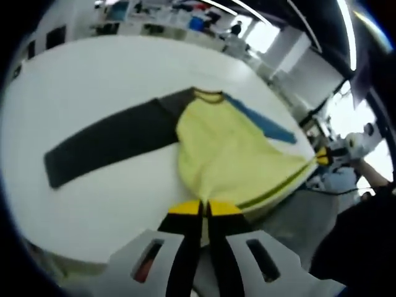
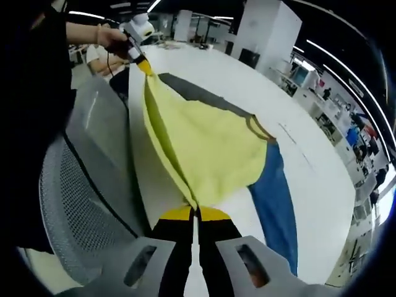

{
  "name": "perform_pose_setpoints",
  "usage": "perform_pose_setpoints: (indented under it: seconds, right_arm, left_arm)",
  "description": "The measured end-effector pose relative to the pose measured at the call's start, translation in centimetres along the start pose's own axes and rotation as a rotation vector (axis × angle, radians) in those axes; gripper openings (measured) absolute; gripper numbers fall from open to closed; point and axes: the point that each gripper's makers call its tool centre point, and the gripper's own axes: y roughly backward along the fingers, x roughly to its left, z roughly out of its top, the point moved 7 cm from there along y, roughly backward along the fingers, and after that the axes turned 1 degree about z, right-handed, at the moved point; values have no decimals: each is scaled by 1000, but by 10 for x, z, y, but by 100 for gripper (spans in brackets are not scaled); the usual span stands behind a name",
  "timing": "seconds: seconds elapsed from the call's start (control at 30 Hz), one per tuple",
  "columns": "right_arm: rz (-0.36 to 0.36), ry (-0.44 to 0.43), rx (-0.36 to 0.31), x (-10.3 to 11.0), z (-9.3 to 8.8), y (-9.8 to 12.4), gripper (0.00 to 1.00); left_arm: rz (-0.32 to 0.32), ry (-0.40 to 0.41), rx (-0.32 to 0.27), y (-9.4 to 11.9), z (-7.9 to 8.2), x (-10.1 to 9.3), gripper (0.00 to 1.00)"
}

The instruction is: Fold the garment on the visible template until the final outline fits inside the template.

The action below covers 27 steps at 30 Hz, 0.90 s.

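A long-sleeved shirt with a yellow body [image 1: 216,142], one dark grey sleeve [image 1: 105,145] and one blue sleeve [image 1: 266,124] lies on the white table [image 1: 93,74]. Its hem is lifted off the near table edge and stretched between both grippers. My left gripper [image 1: 204,207] is shut on one hem corner. My right gripper [image 2: 197,213] is shut on the other corner. In the right gripper view the yellow body [image 2: 210,148] spreads ahead, with the blue sleeve [image 2: 275,204] on the right and the grey sleeve [image 2: 198,93] further off. The left gripper [image 2: 146,67] shows top left, in a hand.
A grey mesh chair [image 2: 74,185] stands close against the table's near edge, below the lifted hem; its back [image 1: 309,216] also shows beside my left gripper. The right gripper [image 1: 323,159] appears at the right past the table edge. Office desks and people lie far behind.
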Motion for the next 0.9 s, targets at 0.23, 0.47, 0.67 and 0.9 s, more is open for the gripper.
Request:
perform_pose_setpoints:
  seconds: [0.23,0.47,0.67,0.9]
  right_arm:
    - [51,22,62,10,-18,-16,2]
    - [88,67,104,18,-32,-28,2]
    - [129,143,138,26,-38,-37,2]
    - [180,228,158,31,-43,-43,2]
  left_arm:
    - [-6,-8,81,-19,-25,6,0]
    - [-21,-11,152,-33,-43,13,0]
    - [-23,-7,202,-39,-58,12,0]
    - [-25,9,240,-42,-71,12,0]
